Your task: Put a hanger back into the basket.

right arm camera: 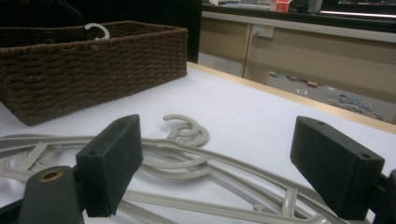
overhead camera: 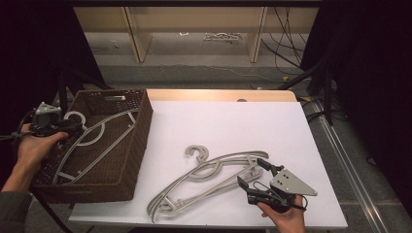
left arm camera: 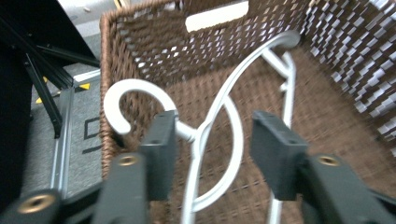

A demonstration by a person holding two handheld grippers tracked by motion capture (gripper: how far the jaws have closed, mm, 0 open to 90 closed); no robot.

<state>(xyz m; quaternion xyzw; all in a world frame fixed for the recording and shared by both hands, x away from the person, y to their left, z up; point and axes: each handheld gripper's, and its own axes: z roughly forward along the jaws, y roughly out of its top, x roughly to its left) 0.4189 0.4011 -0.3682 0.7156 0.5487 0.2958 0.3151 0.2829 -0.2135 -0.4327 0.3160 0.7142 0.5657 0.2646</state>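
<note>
Left gripper (left arm camera: 212, 140): my jaws part-open, gripping nothing; white hanger (left arm camera: 219, 107) lies between them in the wicker basket (left arm camera: 140, 42), its neck beside the left jaw, hook just past it, basket walls close around.

Right gripper (right arm camera: 215, 163): my jaws wide apart, empty. Grey hangers (right arm camera: 187, 163) piled on the white surface (right arm camera: 261, 116) between and beyond them; basket farther off.

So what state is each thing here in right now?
Brown wicker basket: upright, on the table's left.
White plastic hanger: lying in the basket, hook over its left rim.
Grey plastic hangers: stacked flat on the white table.
Left gripper: open, astride the white hanger's neck.
Right gripper: open, over the grey hangers.
</note>
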